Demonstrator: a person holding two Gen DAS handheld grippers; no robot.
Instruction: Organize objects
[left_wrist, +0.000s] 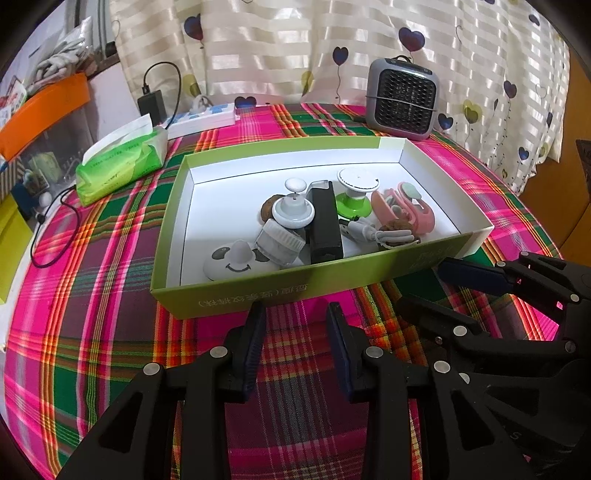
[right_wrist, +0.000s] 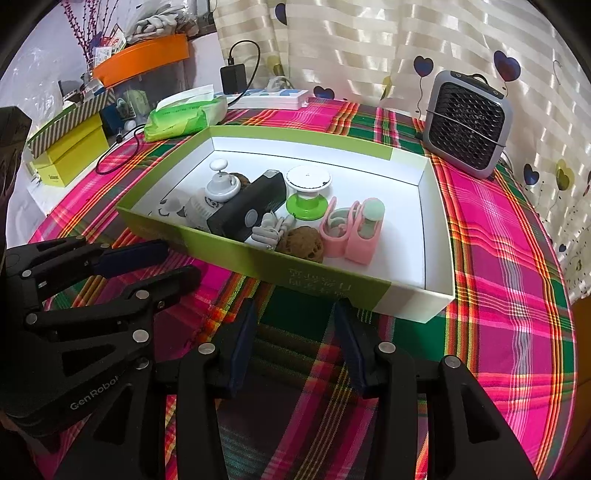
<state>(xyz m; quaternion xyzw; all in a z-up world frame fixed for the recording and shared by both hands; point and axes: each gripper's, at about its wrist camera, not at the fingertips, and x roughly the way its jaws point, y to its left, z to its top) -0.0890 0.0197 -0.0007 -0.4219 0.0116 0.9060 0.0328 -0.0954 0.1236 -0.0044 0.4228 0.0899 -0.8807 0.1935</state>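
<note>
A shallow green box (left_wrist: 258, 286) with a white inside sits on the plaid table; it also shows in the right wrist view (right_wrist: 236, 251). It holds a panda-face gadget (left_wrist: 236, 260), a black block (left_wrist: 325, 225), a green-and-white knob (left_wrist: 354, 192), a pink holder (left_wrist: 402, 210), a white cable (left_wrist: 373, 232) and a brown ball (right_wrist: 301, 243). My left gripper (left_wrist: 297, 314) is open and empty just in front of the box. My right gripper (right_wrist: 295, 314) is open and empty at the box's near right wall.
A grey fan heater (left_wrist: 402, 98) stands at the back right. A green tissue pack (left_wrist: 122, 162), a white power strip (left_wrist: 203, 118) and a black charger (left_wrist: 151, 105) lie at the back left. A curtain hangs behind. Yellow boxes (right_wrist: 70, 151) stand off the left edge.
</note>
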